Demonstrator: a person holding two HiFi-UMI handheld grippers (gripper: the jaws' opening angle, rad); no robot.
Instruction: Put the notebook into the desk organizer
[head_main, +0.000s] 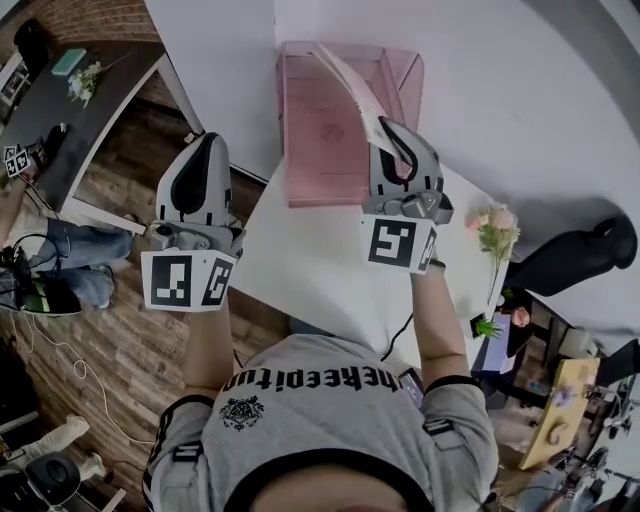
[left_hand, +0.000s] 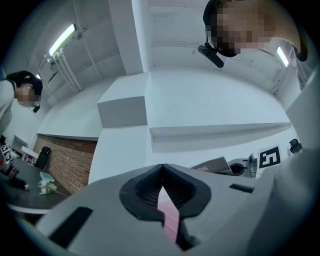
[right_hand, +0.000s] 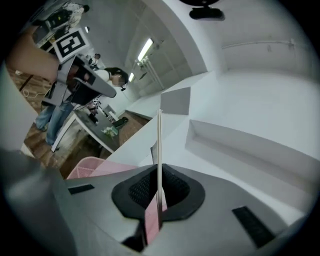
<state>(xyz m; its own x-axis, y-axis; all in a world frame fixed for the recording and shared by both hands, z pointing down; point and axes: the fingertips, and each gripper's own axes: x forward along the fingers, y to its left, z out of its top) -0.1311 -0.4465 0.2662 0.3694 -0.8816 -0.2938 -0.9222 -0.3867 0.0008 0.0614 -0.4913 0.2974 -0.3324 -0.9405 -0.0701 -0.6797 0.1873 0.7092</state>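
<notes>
A pink mesh desk organizer (head_main: 300, 150) stands at the far end of the white table (head_main: 310, 270). My right gripper (head_main: 396, 135) is shut on a thin notebook (head_main: 352, 90), which slants up and to the left above the organizer's open top. In the right gripper view the notebook (right_hand: 159, 145) stands edge-on between the pads of the right gripper (right_hand: 159, 175), with the organizer (right_hand: 92, 167) low at the left. My left gripper (head_main: 205, 165) hangs beyond the table's left edge, over the wooden floor. The left gripper (left_hand: 161, 172) is shut, its tips meeting with nothing held.
Artificial flowers (head_main: 497, 235) lie at the table's right edge beside a black object (head_main: 575, 255). A dark desk (head_main: 90, 100) stands at the far left, with a seated person (head_main: 75, 255) and cables on the floor near it. A white wall rises behind the organizer.
</notes>
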